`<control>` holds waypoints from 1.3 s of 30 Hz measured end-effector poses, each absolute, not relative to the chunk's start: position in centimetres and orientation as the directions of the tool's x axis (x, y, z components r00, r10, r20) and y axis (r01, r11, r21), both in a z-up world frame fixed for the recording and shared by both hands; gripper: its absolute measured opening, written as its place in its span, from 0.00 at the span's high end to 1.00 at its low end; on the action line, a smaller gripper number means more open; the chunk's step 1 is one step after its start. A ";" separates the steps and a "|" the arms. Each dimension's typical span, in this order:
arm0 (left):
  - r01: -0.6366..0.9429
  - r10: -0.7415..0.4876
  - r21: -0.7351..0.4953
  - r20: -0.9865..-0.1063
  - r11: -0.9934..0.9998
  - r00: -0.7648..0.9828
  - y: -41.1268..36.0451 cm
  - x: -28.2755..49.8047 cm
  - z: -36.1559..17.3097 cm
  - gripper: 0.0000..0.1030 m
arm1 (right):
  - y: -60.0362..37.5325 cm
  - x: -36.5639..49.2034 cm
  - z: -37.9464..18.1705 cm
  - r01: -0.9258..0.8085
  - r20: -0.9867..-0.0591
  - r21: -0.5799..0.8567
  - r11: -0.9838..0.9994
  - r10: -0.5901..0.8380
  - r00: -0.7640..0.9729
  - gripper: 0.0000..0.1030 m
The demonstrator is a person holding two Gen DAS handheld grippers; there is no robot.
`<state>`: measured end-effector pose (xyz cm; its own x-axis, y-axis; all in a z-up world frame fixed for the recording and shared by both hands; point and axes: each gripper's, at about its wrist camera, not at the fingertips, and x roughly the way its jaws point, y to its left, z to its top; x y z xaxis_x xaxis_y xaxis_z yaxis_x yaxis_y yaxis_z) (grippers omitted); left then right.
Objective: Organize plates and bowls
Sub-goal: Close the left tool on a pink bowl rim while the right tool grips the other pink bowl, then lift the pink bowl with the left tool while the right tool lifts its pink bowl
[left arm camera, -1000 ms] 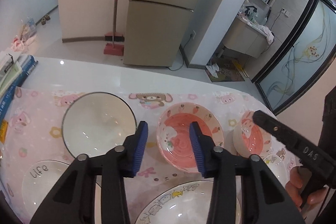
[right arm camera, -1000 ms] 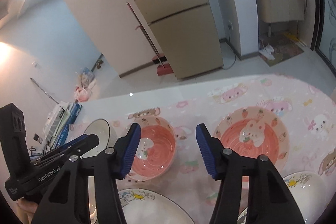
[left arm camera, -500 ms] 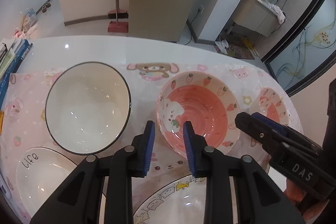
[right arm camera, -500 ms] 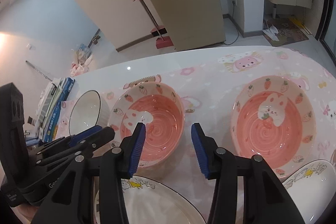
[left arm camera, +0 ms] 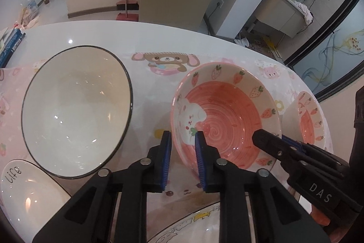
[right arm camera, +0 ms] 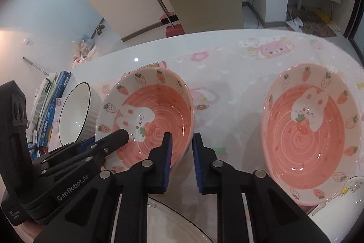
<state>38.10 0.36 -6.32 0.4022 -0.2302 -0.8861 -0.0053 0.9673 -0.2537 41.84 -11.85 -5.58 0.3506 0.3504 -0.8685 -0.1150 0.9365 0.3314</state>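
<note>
Far left on the table [left arm camera: 159,38]: white bowl [left arm camera: 77,111] with a dark rim, upright, a "life" plate [left arm camera: 29,193] near it. Just right, left gripper [left arm camera: 180,161] with jaws closing, straddling the near-left rim of the pink strawberry bowl [left arm camera: 227,115], one pad outside the wall, one inside, rim between. Further right, right gripper [right arm camera: 181,161] straddling the same bowl's near-right rim, jaws narrowed around it; contact of the pads not clear. Far right, well apart: second pink bowl [right arm camera: 311,131], upright on the cartoon tablecloth [right arm camera: 238,65]. Nearest edge: cartoon-rimmed plate [left arm camera: 200,227].
</note>
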 end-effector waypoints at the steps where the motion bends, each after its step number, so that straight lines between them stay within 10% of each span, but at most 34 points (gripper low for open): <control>1: -0.001 -0.232 -0.254 -0.885 0.967 0.404 0.3 38.1 -6.3 0.83 | -11.7 41.8 -5.6 -0.117 -0.869 0.323 0.939 0.344 0.357 0.81; 39: 0.030 -0.265 -0.279 -0.863 0.960 0.431 0.3 37.1 -5.0 0.84 | -12.9 41.8 -5.9 -0.104 -0.815 0.474 0.874 0.481 0.322 0.81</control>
